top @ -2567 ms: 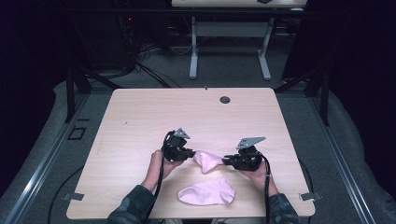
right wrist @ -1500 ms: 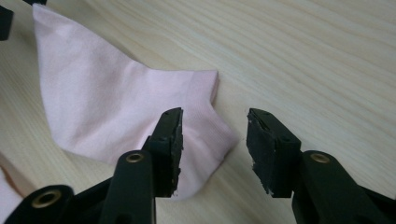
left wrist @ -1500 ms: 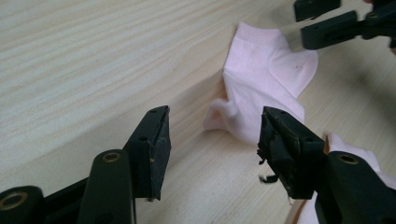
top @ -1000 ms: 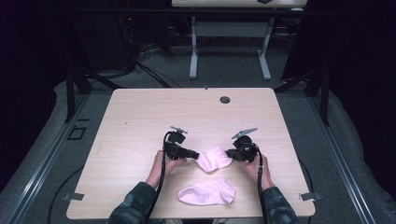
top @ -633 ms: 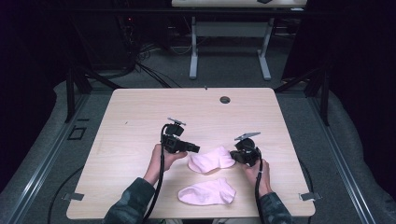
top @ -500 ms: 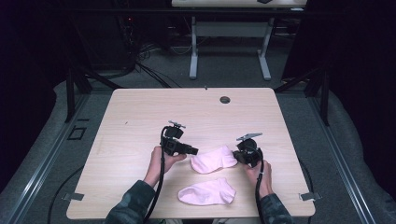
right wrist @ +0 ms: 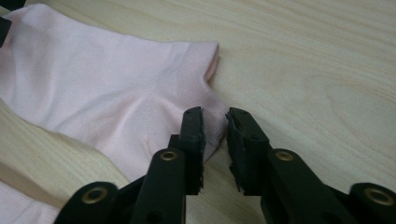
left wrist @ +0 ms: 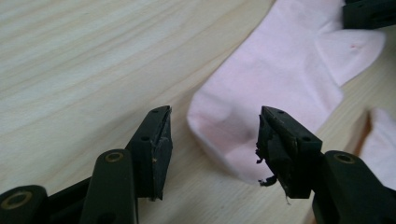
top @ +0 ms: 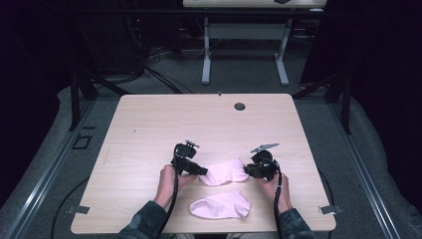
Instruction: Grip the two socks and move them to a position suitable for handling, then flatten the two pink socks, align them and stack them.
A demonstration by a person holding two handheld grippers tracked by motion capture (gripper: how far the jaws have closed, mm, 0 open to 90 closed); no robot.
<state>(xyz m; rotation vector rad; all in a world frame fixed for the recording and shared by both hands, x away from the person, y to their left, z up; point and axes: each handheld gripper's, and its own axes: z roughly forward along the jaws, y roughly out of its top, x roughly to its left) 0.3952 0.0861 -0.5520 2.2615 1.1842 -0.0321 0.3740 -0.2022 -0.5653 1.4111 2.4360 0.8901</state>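
The left gripper has its jaws wide apart around the toe end of the pink sock; the right gripper has its jaws nearly closed at the sock's heel edge, maybe pinching a little bit. The sock lies flat on the table between both hands, likely to keep it smooth; a second sock waits nearby.
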